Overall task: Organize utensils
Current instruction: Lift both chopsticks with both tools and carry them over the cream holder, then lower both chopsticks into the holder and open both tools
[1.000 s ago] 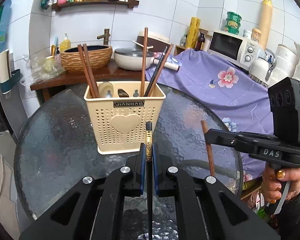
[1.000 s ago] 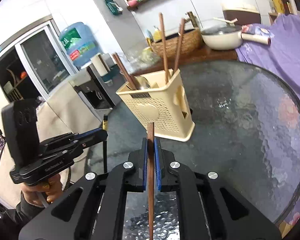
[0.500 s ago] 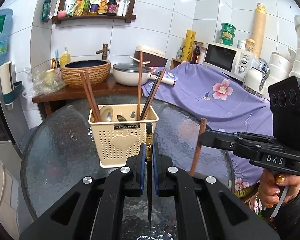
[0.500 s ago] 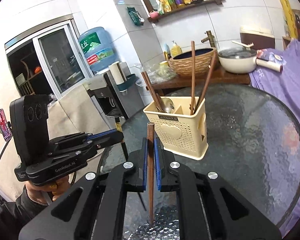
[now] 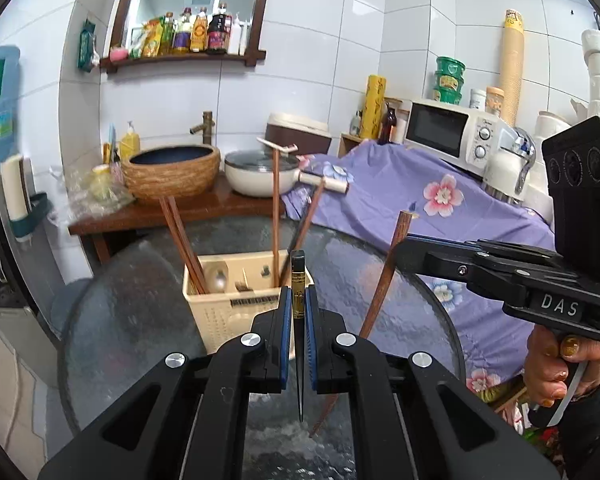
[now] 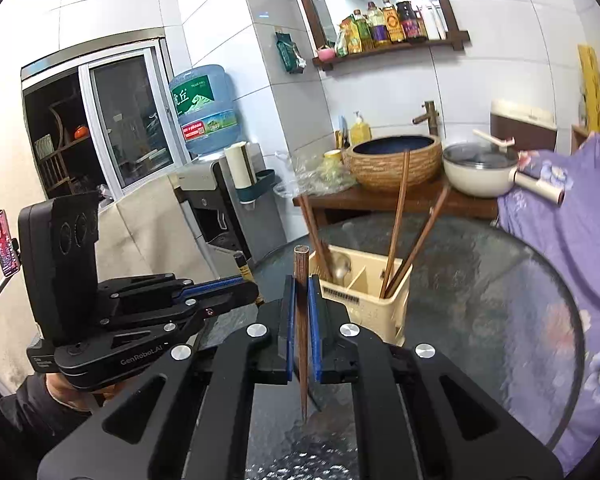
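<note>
Both claws are clamped on a chopstick each, left claw (image 5: 299,312) on the black chopstick (image 5: 299,344), right claw (image 6: 301,312) on the brown chopstick (image 6: 301,344), so we're mid-carry, and next we'd tip them into the cream holder (image 5: 236,312) just beyond on the tabletop (image 5: 132,320).

Both cameras sit just behind their own gripper fingers and look forward and somewhat downward along them, through fisheye lenses that bend the room's edges.

The left wrist view faces the tiled back wall, the shelf of bottles (image 5: 188,34) and the microwave (image 5: 454,130), with the right gripper (image 5: 406,246) reaching in from its right side.

The right wrist view is angled more toward the water dispenser (image 6: 204,110) and sliding window (image 6: 128,120), with the left gripper (image 6: 248,290) entering from its left.

Both views share the round glass table (image 5: 132,280) (image 6: 492,280), the cream utensil basket (image 5: 228,312) (image 6: 364,304) close ahead, the woven basin (image 5: 172,170) (image 6: 394,160) and the white pot (image 5: 256,176) (image 6: 480,172).
</note>
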A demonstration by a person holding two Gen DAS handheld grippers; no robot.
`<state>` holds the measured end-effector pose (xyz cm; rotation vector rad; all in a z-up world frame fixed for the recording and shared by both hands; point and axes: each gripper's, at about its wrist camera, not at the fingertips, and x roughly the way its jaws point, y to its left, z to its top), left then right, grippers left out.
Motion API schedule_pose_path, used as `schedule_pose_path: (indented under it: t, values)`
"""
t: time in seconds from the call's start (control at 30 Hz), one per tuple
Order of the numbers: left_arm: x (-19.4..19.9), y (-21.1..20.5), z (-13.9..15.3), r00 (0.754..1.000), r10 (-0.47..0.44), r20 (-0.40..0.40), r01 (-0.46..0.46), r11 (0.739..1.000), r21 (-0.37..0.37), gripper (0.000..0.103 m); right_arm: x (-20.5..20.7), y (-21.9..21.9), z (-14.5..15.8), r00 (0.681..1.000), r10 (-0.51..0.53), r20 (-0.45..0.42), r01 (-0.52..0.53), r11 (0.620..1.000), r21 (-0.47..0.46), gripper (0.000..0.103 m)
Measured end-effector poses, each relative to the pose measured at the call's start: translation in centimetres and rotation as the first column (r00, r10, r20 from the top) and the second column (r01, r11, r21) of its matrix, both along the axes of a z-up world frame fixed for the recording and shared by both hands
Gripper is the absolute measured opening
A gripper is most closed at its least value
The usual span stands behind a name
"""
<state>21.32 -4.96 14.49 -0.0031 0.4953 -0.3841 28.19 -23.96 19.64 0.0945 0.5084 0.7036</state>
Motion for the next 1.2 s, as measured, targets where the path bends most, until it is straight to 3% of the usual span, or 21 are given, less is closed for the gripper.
schedule_pose_path:
  t: [0.33,0.5,0.63,0.77,1.03,1.13,1.2]
  values:
    - [1.5,1.6,7.1,0.987,0.089,0.131,-0.089,0.996,-0.008,0.007,3.0,-1.1,6.9,0.996,-0.068,0.06,0.066,0.997,0.034,0.007]
    - [3.8,3.6,9.7,0.971,0.172,0.163,-0.159,0.983,-0.09,0.007,4.9,-1.3,10.0,0.989,-0.113,0.098,0.106,0.992,0.075,0.007]
    - [6.5,4.6,10.4,0.967,0.213,0.14,-0.191,0.968,-0.16,0.007,6.0,-0.4,11.4,0.964,-0.178,0.198,0.171,0.984,0.053,0.007]
    - [8.2,4.7,9.4,0.954,0.261,0.151,-0.236,0.958,-0.163,0.007,7.4,0.7,10.0,0.943,-0.226,0.245,0.228,0.973,0.019,0.007]
    - [9.5,5.0,6.5,0.938,0.307,0.159,-0.287,0.948,-0.139,0.007,10.3,2.2,4.6,0.96,-0.224,0.167,0.23,0.973,-0.017,0.007]
    - [9.9,5.5,6.6,0.946,0.296,0.128,-0.272,0.946,-0.176,0.007,10.9,2.4,3.6,0.964,-0.222,0.148,0.227,0.974,-0.018,0.007]
    - [9.7,5.5,7.9,0.946,0.288,0.148,-0.26,0.948,-0.182,0.007,11.2,2.2,3.6,0.965,-0.222,0.143,0.225,0.974,-0.01,0.007]
